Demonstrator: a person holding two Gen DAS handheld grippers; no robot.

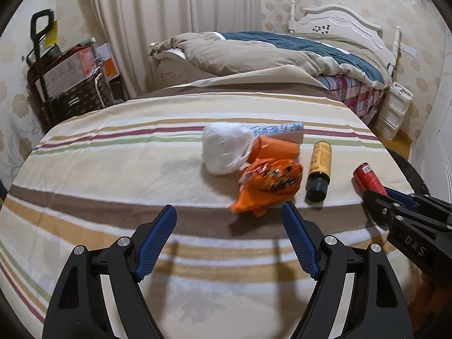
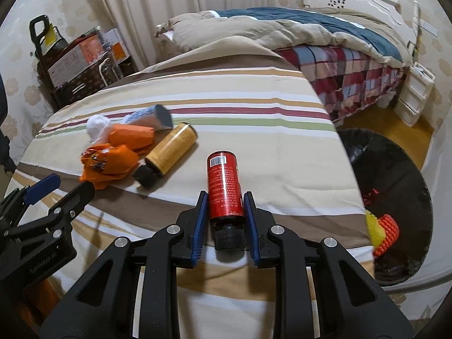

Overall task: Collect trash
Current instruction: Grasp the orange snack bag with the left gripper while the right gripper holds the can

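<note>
My right tool [image 2: 225,214] was clamped on the red bottle [image 2: 225,186], pads against its sides just above the black cap, which pointed back at me; I judged that grip low on the body was there to keep it from slipping on the way to the bin. To the right of that tool, past the edge, sat the black bin [image 2: 395,175] with some orange and yellow scraps already inside, near enough for a short swing. My left tool [image 1: 228,223] stood wide apart with nothing between its pads, aimed at the orange wrapper [image 1: 268,186] just ahead, probably my next pick. Right of the wrapper lay the yellow bottle [image 1: 319,166], and beyond it a white wad [image 1: 226,149] and a box [image 1: 279,130]. All lay on the striped surface [image 1: 113,169]. Farther off were a bed [image 1: 282,53], curtains [image 1: 175,14] and stacked boxes [image 1: 73,70].
</note>
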